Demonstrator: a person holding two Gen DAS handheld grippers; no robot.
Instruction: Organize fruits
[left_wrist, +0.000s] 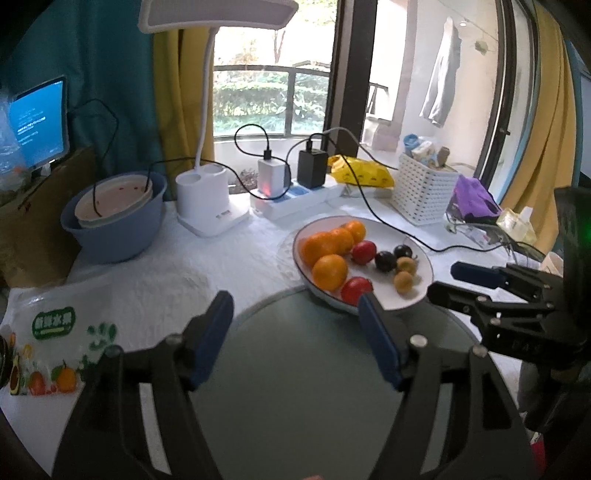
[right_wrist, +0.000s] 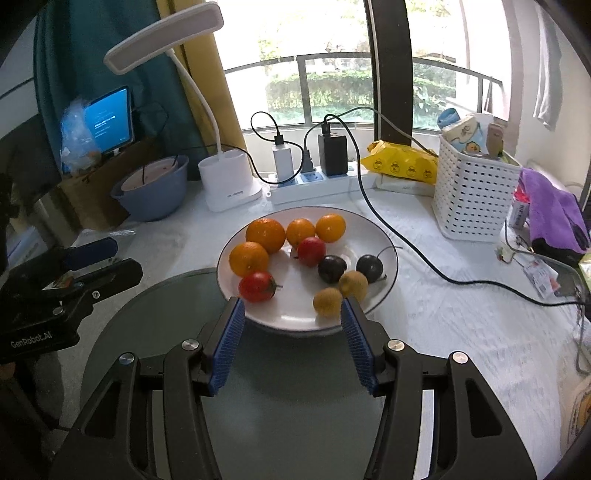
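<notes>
A white plate (right_wrist: 295, 319) holds several oranges (right_wrist: 265, 234), two red tomatoes (right_wrist: 256, 286), two dark plums (right_wrist: 331, 268) and two small yellow-brown fruits (right_wrist: 327, 301). The plate (left_wrist: 391, 301) also shows in the left wrist view, resting partly on a grey round glass mat (left_wrist: 295, 369). My right gripper (right_wrist: 292, 332) is open and empty, just in front of the plate's near rim. My left gripper (left_wrist: 295, 325) is open and empty over the mat, left of the plate. The right gripper (left_wrist: 454, 284) shows at the right of the left wrist view.
A blue basin (left_wrist: 114, 225) with a bowl inside, a white desk lamp base (left_wrist: 207, 206), a power strip (left_wrist: 295, 199) with chargers and trailing cables, a yellow packet (left_wrist: 360, 171) and a white basket (left_wrist: 424, 192) stand behind. A printed fruit bag (left_wrist: 55, 343) lies left.
</notes>
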